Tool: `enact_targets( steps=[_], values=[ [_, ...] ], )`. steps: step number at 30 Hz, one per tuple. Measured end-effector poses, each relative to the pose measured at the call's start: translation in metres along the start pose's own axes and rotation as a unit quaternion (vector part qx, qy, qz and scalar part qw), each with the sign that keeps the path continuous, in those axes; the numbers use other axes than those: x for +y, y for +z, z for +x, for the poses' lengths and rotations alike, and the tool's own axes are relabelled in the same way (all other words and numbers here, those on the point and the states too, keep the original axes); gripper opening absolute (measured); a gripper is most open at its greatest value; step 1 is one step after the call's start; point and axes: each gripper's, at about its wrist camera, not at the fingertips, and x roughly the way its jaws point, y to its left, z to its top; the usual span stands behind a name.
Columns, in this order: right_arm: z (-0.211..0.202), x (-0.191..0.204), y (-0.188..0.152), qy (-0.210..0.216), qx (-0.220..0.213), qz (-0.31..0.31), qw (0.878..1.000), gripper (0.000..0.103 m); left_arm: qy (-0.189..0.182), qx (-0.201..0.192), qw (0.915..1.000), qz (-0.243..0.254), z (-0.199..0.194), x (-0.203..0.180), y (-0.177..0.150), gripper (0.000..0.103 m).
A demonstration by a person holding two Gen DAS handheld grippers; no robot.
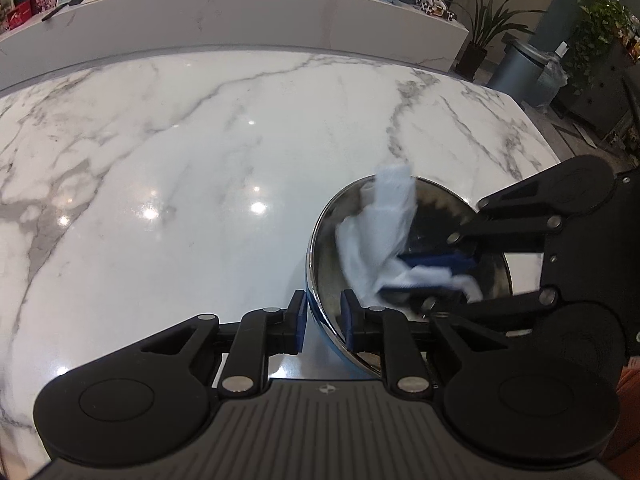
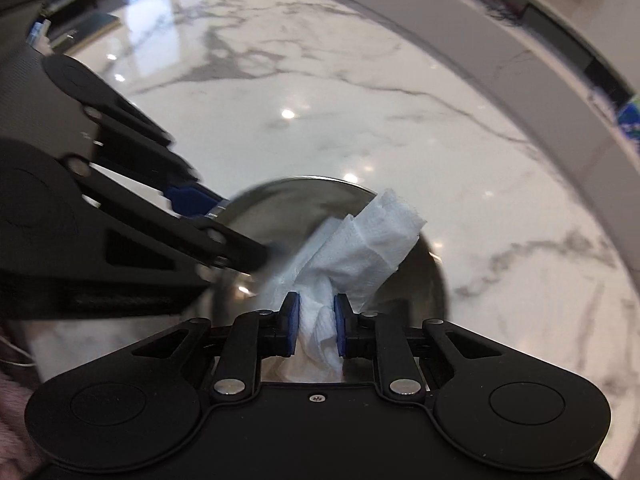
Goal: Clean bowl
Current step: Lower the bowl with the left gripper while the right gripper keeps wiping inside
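Note:
A shiny steel bowl [image 1: 404, 292] with a blue outside stands on the white marble table [image 1: 200, 160]. My left gripper [image 1: 323, 326] is shut on the bowl's near rim, one blue pad outside the wall and one inside. My right gripper [image 2: 316, 330] is shut on a crumpled white paper towel [image 2: 360, 236], whose loose end lies inside the bowl [image 2: 276, 208] and sticks up over its far rim. In the left wrist view the right gripper [image 1: 432, 276] comes in from the right with the paper towel [image 1: 384, 232] against the bowl's inner wall. The left gripper [image 2: 212, 218] enters the right wrist view from the left.
Behind the table runs a long white marble counter [image 1: 240, 12] with boxes, cables and small items. Potted plants [image 1: 484, 24] and a grey bin [image 1: 520, 72] stand at the far right. The table edge [image 1: 536, 120] curves close behind the bowl on the right.

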Motion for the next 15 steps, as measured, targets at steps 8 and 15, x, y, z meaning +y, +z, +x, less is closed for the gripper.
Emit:
enact_targets(
  steps=[8, 15],
  values=[
    [-0.011, -0.018, -0.007, -0.033, -0.007, 0.027, 0.999, 0.012, -0.014, -0.005, 0.9998, -0.012, -0.002, 0.005, -0.004, 0.018],
    [-0.003, -0.015, -0.010, 0.012, -0.015, 0.067, 0.998, 0.013, -0.018, -0.007, 0.9996, -0.022, -0.002, 0.005, -0.005, 0.018]
  ],
)
